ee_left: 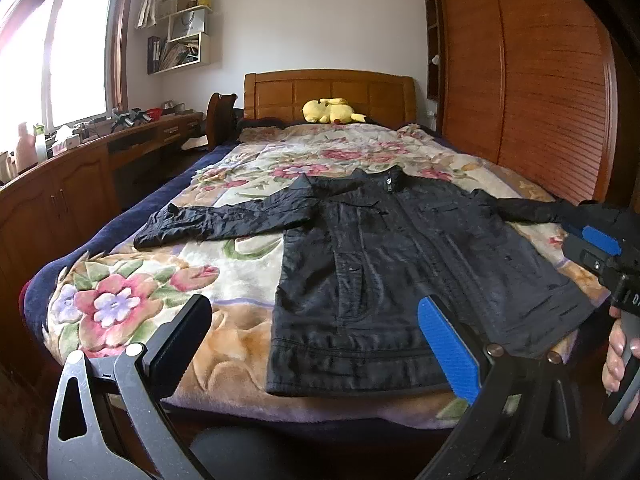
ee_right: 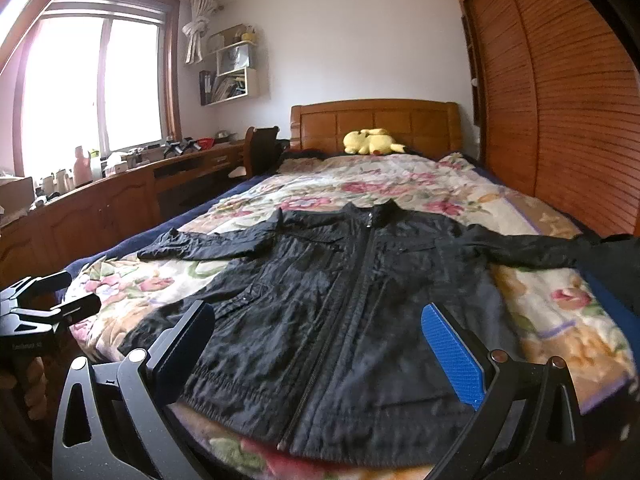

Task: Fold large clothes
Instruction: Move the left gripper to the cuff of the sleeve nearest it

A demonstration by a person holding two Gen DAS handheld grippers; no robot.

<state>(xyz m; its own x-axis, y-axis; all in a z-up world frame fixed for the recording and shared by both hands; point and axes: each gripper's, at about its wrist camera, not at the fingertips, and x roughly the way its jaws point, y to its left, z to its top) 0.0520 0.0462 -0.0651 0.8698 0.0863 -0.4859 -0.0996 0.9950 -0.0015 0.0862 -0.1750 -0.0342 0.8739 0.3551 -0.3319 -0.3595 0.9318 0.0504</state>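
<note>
The jacket is black & lies flat on the bed, front side up, zip shut down the middle. Its collar points to the headboard & its hem is at the near edge of the bed. Both sleeves stick out to the sides. The left sleeve lies on the flower blanket w/ its cuff near the dark blue edge. The right sleeve runs out toward the wardrobe.

The left claw hangs over the near left part of the bed, just before the hem. Its fingers are wide apart & hold nothing. One pad is blue, the other is black.

The right claw hangs over the near end of the jacket, about over the zip. It is wide open too & holds nothing. In the left cam you can see it at the far right, w/ a hand on its grip.

A yellow plush lies by the headboard, well away from the jacket. A long wood desk w/ lots of small stuff runs along the left wall, under the window. A chair stands between desk & bed. White shelves hang on the far wall.
</note>
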